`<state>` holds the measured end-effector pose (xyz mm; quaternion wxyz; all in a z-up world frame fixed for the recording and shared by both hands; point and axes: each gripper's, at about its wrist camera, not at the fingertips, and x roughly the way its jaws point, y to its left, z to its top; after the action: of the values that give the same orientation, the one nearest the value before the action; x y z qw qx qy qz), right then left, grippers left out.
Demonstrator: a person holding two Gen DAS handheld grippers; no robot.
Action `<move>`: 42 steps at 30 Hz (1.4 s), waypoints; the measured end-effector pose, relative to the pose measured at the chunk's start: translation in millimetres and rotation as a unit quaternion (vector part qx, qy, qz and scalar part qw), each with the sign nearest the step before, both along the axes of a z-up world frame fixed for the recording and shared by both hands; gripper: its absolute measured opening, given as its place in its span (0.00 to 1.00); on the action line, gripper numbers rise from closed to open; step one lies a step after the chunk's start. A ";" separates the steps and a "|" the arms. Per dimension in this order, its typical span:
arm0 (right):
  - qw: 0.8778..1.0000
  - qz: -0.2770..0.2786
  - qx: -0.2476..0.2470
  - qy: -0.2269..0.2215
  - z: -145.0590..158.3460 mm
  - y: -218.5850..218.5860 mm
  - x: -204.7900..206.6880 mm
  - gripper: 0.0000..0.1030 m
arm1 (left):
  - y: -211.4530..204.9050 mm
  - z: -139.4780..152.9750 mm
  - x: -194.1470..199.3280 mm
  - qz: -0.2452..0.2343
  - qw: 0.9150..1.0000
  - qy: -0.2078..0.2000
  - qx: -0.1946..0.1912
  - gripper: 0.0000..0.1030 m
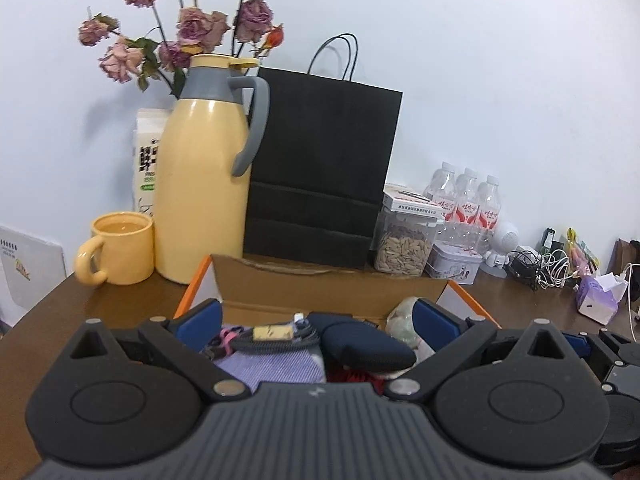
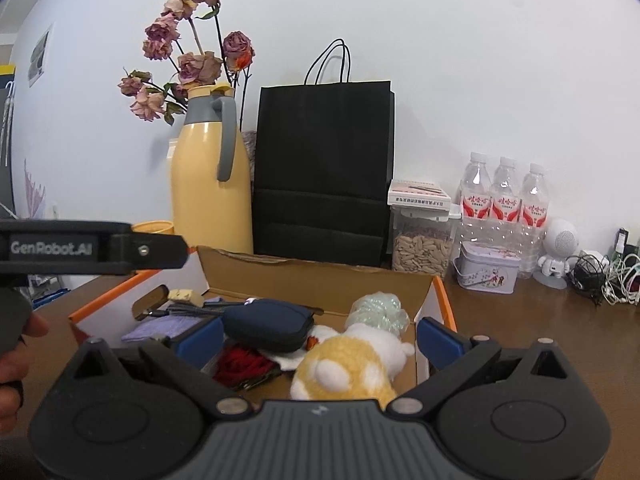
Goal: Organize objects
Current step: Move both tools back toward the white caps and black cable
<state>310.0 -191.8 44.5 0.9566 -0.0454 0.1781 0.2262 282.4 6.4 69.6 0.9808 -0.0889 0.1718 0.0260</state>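
Observation:
An open cardboard box (image 1: 328, 288) with orange edges sits on the brown table; it also shows in the right wrist view (image 2: 320, 280). Inside lie a navy pouch (image 1: 364, 344), a black cable with a yellow tag (image 1: 272, 334), a purple cloth (image 1: 272, 364), something red (image 2: 244, 364), a green bundle (image 2: 378, 310) and a yellow-and-white plush toy (image 2: 352, 364). My left gripper (image 1: 316, 324) is open and empty, just above the box's near side. My right gripper (image 2: 320, 336) is open and empty over the plush and pouch. The left gripper's body (image 2: 80, 248) shows at the right view's left.
Behind the box stand a yellow thermos (image 1: 204, 176) with dried roses (image 1: 192, 28), a yellow mug (image 1: 120, 252), a black paper bag (image 1: 324, 168), a seed jar (image 1: 404, 244), a tin (image 1: 456, 264), water bottles (image 1: 464, 200), a small white robot figure (image 2: 558, 252), tangled cables (image 1: 548, 268) and tissues (image 1: 600, 296).

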 end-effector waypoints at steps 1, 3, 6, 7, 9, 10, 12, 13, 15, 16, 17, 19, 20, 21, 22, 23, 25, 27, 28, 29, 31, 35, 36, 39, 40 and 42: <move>1.000 0.000 0.000 0.002 -0.7 -0.5 -3.5 1.00 | 1.9 -0.4 -4.6 0.000 1.000 0.002 -0.001 1.00; 1.000 0.000 -0.001 0.006 -2.4 -0.4 -10.5 1.00 | 5.3 -1.3 -11.8 0.000 1.000 0.005 -0.003 1.00; 1.000 0.002 -0.004 0.013 -4.6 0.0 -20.4 1.00 | 9.4 -3.4 -22.3 0.000 1.000 0.009 -0.002 1.00; 1.000 0.003 -0.005 0.015 -5.3 0.2 -23.7 1.00 | 10.7 -4.6 -26.0 0.000 1.000 0.012 -0.001 1.00; 1.000 0.004 -0.007 0.019 -7.0 0.5 -30.0 1.00 | 13.2 -7.6 -32.4 -0.002 1.000 0.017 0.003 1.00; 1.000 0.004 -0.008 0.021 -8.0 0.7 -33.1 1.00 | 14.7 -9.7 -35.8 -0.003 1.000 0.020 0.005 1.00; 1.000 0.006 -0.011 0.026 -10.2 0.9 -39.4 1.00 | 18.2 -14.2 -41.8 -0.001 1.000 0.027 0.011 1.00; 0.999 0.006 -0.012 0.029 -11.5 1.1 -41.9 1.00 | 20.7 -16.6 -44.5 0.001 0.999 0.032 0.013 1.00; 0.999 0.007 -0.016 0.036 -14.7 1.9 -46.3 1.00 | 26.0 -20.9 -50.2 0.002 0.999 0.039 0.017 1.00; 0.999 0.007 -0.018 0.038 -16.0 2.2 -48.5 1.00 | 29.3 -22.9 -54.0 0.004 0.999 0.041 0.020 1.00; 0.999 0.007 -0.018 0.038 -16.0 2.2 -48.5 1.00 | 33.0 -24.7 -58.2 0.006 0.999 0.041 0.022 1.00; 0.999 0.006 -0.022 0.044 -19.4 2.7 -55.2 1.00 | 42.0 -27.6 -66.0 0.011 0.999 0.044 0.024 1.00; 0.999 0.007 -0.022 0.046 -20.2 2.7 -57.4 1.00 | 46.6 -28.7 -69.3 0.015 0.998 0.047 0.025 1.00; 0.999 0.007 -0.021 0.048 -20.8 2.8 -59.1 1.00 | 51.2 -30.0 -72.4 0.018 0.998 0.052 0.026 1.00; 0.999 0.007 -0.021 0.049 -21.3 3.4 -60.9 1.00 | 55.8 -31.4 -76.4 0.023 0.998 0.055 0.029 1.00; 0.998 0.008 -0.021 0.051 -22.1 3.9 -62.8 1.00 | 59.8 -33.0 -80.7 0.027 0.998 0.056 0.033 1.00; 0.998 0.011 -0.024 0.055 -24.5 5.4 -65.3 1.00 | 68.7 -36.8 -87.9 0.033 0.997 0.061 0.039 1.00; 0.998 0.015 -0.030 0.061 -28.1 9.3 -66.4 1.00 | 78.1 -41.3 -92.6 0.039 0.996 0.068 0.040 1.00; 0.997 0.017 -0.033 0.064 -29.8 12.0 -66.6 1.00 | 83.2 -44.0 -94.5 0.043 0.996 0.072 0.039 1.00; 0.997 0.021 -0.037 0.067 -31.7 15.5 -67.3 1.00 | 87.7 -46.2 -95.1 0.046 0.995 0.077 0.038 1.00; 0.996 0.033 -0.045 0.073 -35.6 23.9 -69.2 1.00 | 96.7 -52.1 -96.8 0.053 0.994 0.086 0.034 1.00; 0.994 0.049 -0.056 0.081 -41.6 38.5 -70.8 1.00 | 108.4 -59.8 -98.5 0.054 0.994 0.092 0.026 1.00; 0.993 0.051 -0.063 0.085 -45.6 47.2 -69.2 1.00 | 110.0 -61.5 -99.3 0.054 0.994 0.093 0.025 1.00; 0.992 0.059 -0.067 0.091 -48.5 58.7 -65.4 1.00 | 112.9 -67.3 -100.8 0.053 0.994 0.092 0.015 1.00; 0.991 0.064 -0.070 0.093 -49.3 62.8 -63.9 1.00 | 113.3 -68.2 -100.5 0.051 0.994 0.093 0.012 1.00; 0.989 0.079 -0.080 0.095 -51.8 72.7 -59.8 1.00 | 114.0 -69.1 -99.8 0.046 0.995 0.092 0.007 1.00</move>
<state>250.2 -119.1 -7.3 0.9076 -0.1143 0.2816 0.2897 182.6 120.4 0.5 0.9592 -0.0867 0.2568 0.0801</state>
